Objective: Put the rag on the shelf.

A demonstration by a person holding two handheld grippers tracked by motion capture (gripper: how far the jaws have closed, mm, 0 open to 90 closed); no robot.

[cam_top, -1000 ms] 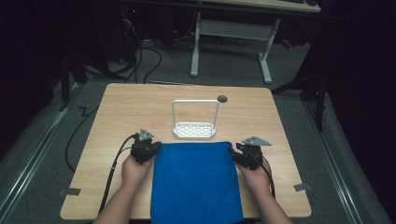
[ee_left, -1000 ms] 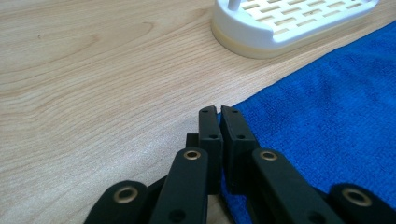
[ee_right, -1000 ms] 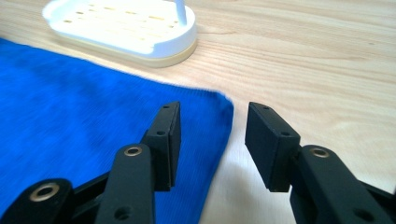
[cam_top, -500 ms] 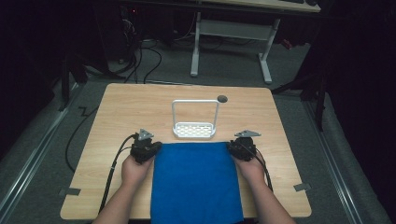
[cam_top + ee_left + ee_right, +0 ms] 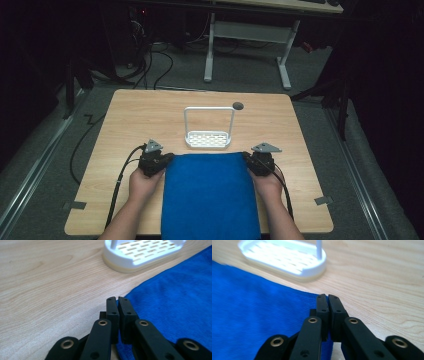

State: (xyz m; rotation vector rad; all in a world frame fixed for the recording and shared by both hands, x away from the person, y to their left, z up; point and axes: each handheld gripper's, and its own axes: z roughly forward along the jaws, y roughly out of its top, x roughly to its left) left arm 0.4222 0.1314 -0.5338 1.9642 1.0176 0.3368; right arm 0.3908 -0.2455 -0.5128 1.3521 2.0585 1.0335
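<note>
Both far corners of the blue towel are pinched: left tongs clamped, right tongs just closing on theirs; folding remains.

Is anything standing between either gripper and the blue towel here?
Nothing visible does. The left gripper is shut on the blue towel's far left corner and the right gripper on its far right corner. The white rack stands apart, beyond the towel's far edge.

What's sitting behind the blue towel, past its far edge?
A white slotted rack with an upright wire handle stands on the wooden table just beyond the blue towel. Whatever lies under the towel is covered.
</note>
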